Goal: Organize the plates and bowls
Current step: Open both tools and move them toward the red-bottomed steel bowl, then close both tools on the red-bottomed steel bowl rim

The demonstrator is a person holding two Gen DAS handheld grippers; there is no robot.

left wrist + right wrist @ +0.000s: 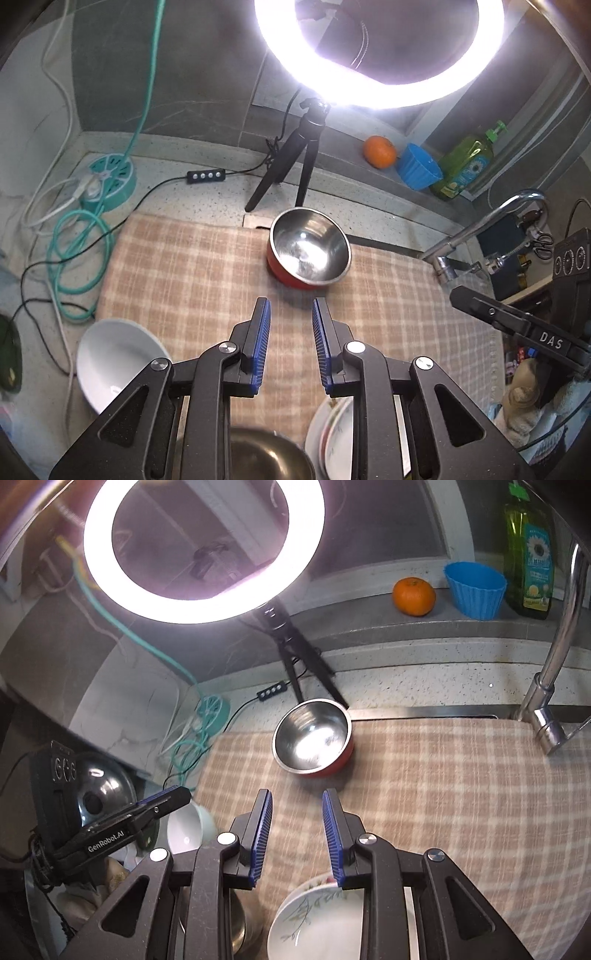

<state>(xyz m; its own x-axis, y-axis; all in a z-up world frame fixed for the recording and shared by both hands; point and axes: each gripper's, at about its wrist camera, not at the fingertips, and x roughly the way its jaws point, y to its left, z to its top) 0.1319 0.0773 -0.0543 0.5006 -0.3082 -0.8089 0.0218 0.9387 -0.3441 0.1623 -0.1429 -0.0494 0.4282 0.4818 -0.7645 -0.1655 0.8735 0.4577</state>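
Note:
A steel bowl with a red outside [309, 251] [313, 737] stands on the checked cloth [207, 273] [443, 794], ahead of both grippers. My left gripper [291, 310] is open and empty above the cloth. A white bowl [114, 358] [186, 829] lies to its left, a metal bowl [266, 456] below it, and a floral plate [332, 439] under its right finger. My right gripper [297, 801] is open and empty above the floral plate [317, 923]. The left gripper also shows in the right wrist view [162, 801], and the right gripper in the left wrist view [487, 310].
A ring light on a black tripod [295, 162] [295, 653] stands behind the steel bowl. An orange [379, 151] [413, 595], a blue cup [419, 166] [474, 590] and a green soap bottle [465, 164] [530, 554] sit on the back ledge. A faucet [480, 232] [554, 672] is at right. Cables and a teal power hub [110, 173] lie at left.

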